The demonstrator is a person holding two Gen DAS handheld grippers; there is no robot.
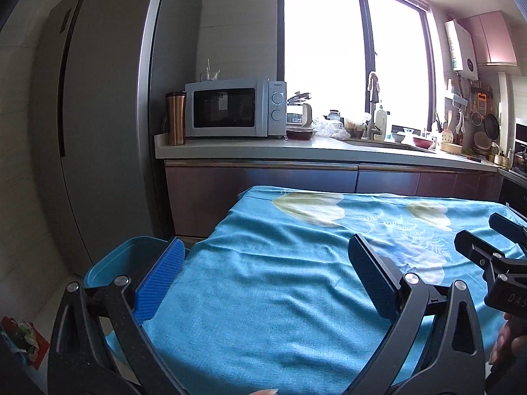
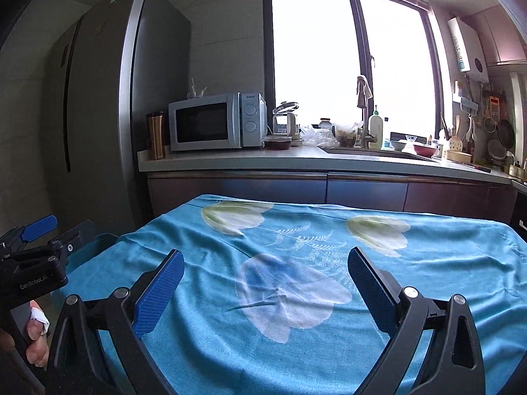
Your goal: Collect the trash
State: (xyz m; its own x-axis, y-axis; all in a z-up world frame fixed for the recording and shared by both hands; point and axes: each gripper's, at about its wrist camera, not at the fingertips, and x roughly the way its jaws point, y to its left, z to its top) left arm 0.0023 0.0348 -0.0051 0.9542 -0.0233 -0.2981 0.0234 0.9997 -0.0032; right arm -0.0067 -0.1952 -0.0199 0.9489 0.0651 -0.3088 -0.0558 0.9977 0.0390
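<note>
Hovering wide open and empty, left gripper (image 1: 263, 276) and right gripper (image 2: 265, 288) are finding no trash on the floral tablecloth (image 2: 329, 345); both are risking snagging cloth beside the blue bin (image 1: 126, 258).

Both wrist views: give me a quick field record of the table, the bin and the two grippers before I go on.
table cover: wrinkled blue cloth with pale flower print, no trash visible on it
bin: light blue plastic bin, beside the table's left edge, lower than the tabletop; inside mostly hidden
left gripper: open, empty, over the cloth's left part
right gripper: open, empty, over the cloth's middle
floor: crumpled wrapper on a red sheet, left of the bin
backdrop: white microwave oven on the counter
</note>
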